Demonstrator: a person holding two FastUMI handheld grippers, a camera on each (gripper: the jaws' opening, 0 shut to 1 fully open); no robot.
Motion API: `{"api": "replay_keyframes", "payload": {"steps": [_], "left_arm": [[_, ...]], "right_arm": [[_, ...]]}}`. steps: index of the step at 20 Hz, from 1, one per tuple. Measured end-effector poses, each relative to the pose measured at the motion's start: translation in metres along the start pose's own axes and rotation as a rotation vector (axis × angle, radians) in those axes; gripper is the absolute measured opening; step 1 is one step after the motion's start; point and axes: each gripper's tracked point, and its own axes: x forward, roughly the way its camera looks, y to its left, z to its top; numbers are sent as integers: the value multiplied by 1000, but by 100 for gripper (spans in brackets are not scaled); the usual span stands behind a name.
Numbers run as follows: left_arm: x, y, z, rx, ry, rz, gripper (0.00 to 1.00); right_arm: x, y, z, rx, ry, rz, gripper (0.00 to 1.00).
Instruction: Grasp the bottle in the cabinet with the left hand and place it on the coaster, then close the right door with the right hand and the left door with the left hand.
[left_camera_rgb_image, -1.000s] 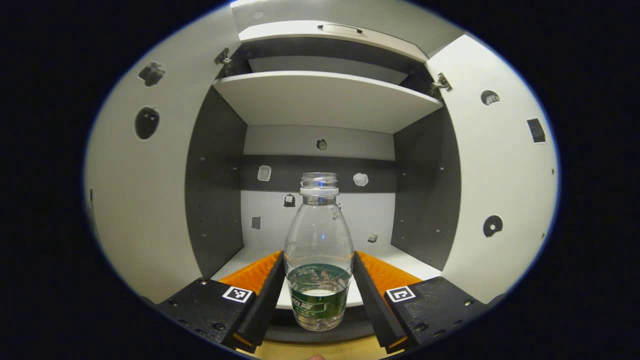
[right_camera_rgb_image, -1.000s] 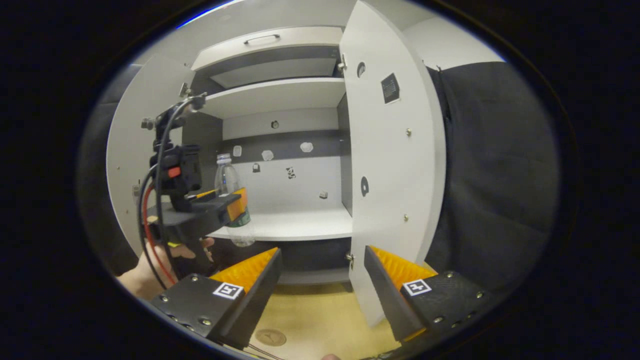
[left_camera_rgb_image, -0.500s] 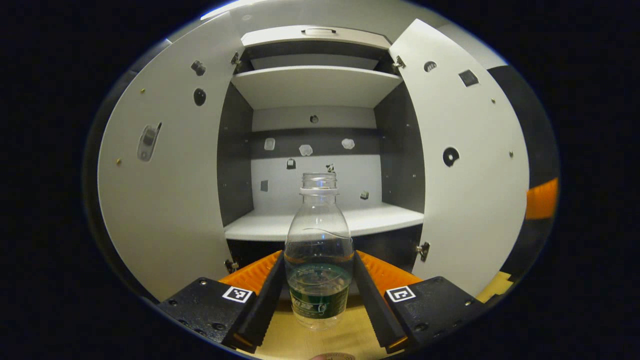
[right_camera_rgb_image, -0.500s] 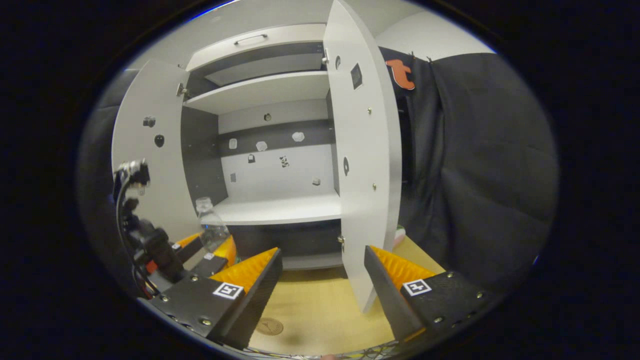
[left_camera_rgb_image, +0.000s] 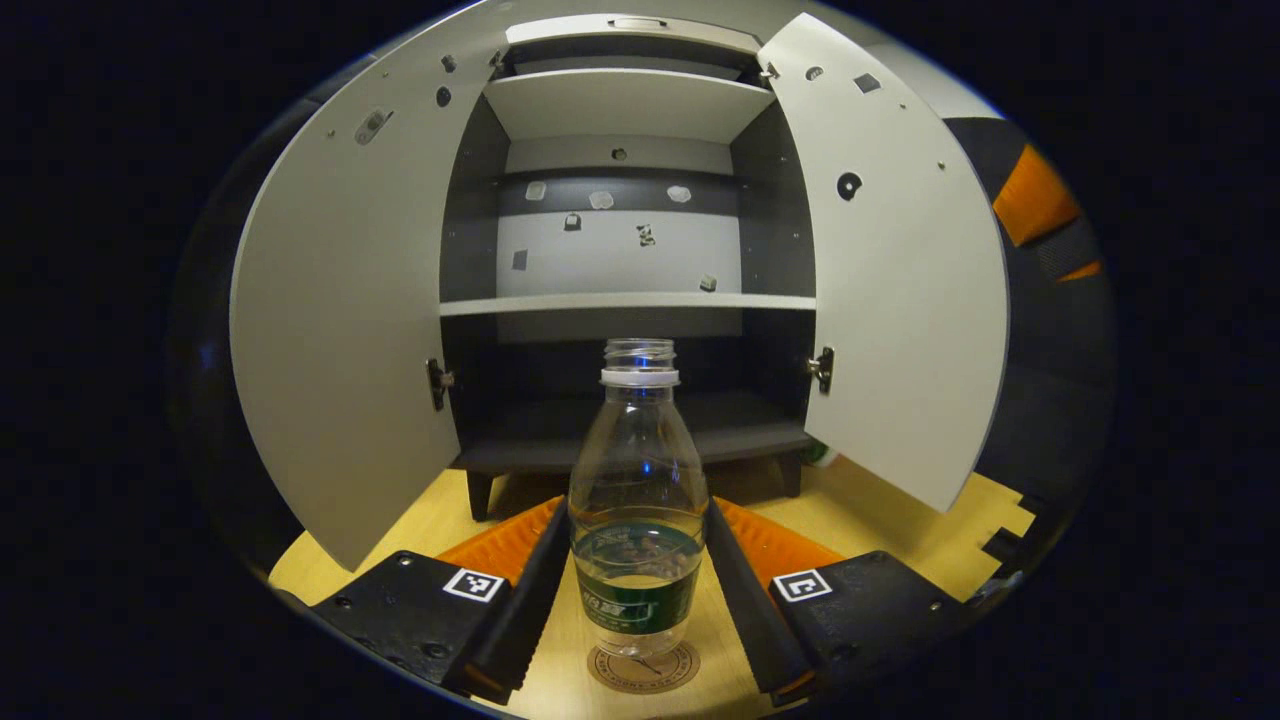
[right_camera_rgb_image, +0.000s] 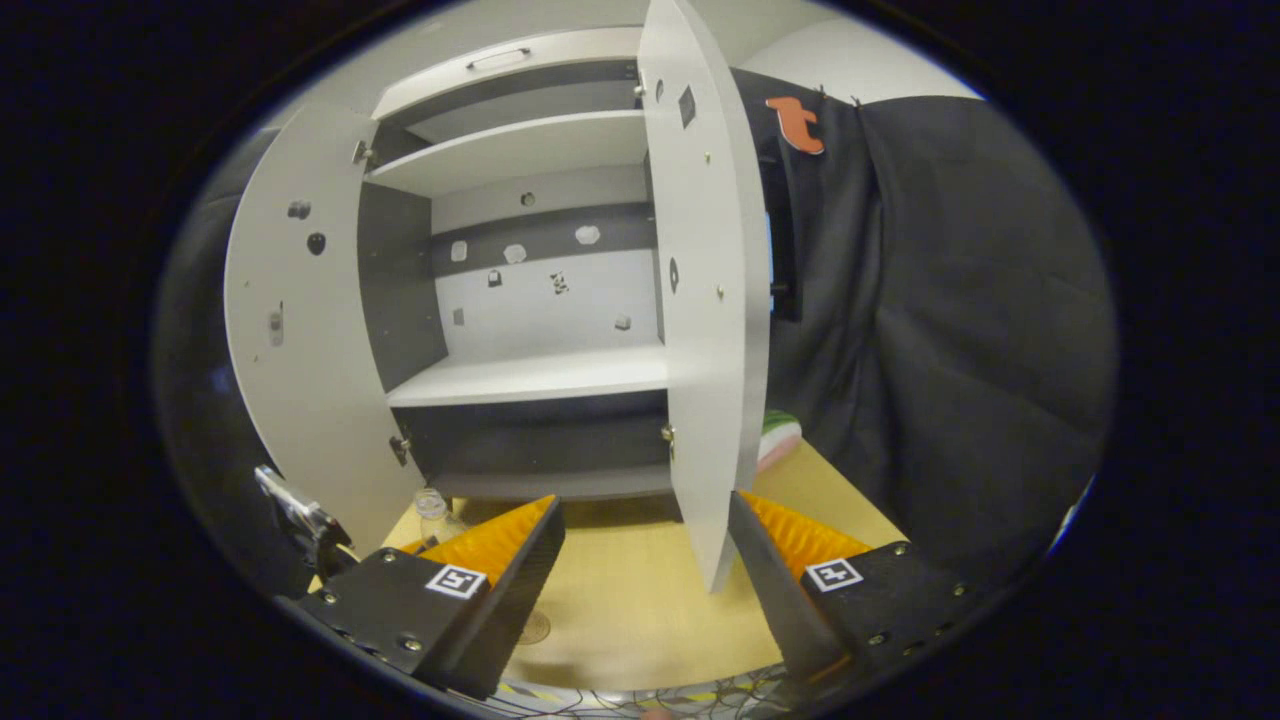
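Note:
A clear uncapped bottle (left_camera_rgb_image: 638, 500) with a green label and a little water stands upright between the fingers of my left gripper (left_camera_rgb_image: 638, 560), which is shut on its lower body. Its base is at a round brown coaster (left_camera_rgb_image: 642, 668) on the wooden table; whether it touches I cannot tell. Behind it the cabinet (left_camera_rgb_image: 628, 240) has both doors open: left door (left_camera_rgb_image: 350, 300), right door (left_camera_rgb_image: 900, 270). In the right gripper view my right gripper (right_camera_rgb_image: 645, 560) is open, with the right door's (right_camera_rgb_image: 705, 300) edge just beyond its fingers. The bottle's neck (right_camera_rgb_image: 432, 505) peeks at lower left.
The wooden table (right_camera_rgb_image: 620, 610) runs in front of the cabinet. A pink and green object (right_camera_rgb_image: 778, 438) lies by the cabinet's right side. Black cloth (right_camera_rgb_image: 950, 330) hangs to the right. The middle shelf (left_camera_rgb_image: 628, 302) is bare.
My left gripper has drawn back and down from the cabinet with the bottle, bringing it over the coaster. The right gripper has shifted slightly, with the right door's edge now closer.

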Motion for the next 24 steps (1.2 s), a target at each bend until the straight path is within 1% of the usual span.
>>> {"api": "replay_keyframes", "payload": {"steps": [2,3,8,11,12,13,14,17,18,19,20,21,24], "left_arm": [[1,-1,-15,16,8,1,83],[2,-2,-22,19,15,0,83],[6,-5,-35,-12,13,-4,83],[6,-1,-50,-23,46,10,83],[4,0,-56,-30,62,17,83],[3,-1,-51,-23,28,15,83],[2,-3,-50,-13,20,10,83],[0,-2,-56,6,30,12,84],[-3,-1,-56,1,36,14,83],[-5,-1,-58,-3,41,17,83],[-7,0,-58,-5,44,21,84],[-9,1,-60,-10,54,26,84],[-13,3,-70,-35,98,36,84]], "right_arm": [[-1,2,-12,3,29,10,100],[-1,2,-15,3,34,13,97],[-1,3,-24,-26,51,18,97],[0,3,-30,-19,66,21,97],[1,4,-34,-15,73,25,100],[0,5,-37,-13,83,29,97],[1,8,-41,-10,94,37,97],[-1,14,-42,-6,98,50,97],[-2,15,-43,-8,98,54,100],[-2,16,-43,-7,98,57,100],[-2,18,-43,-4,98,60,97],[-2,19,-44,1,101,65,100],[-1,20,-45,11,104,71,100]]}}
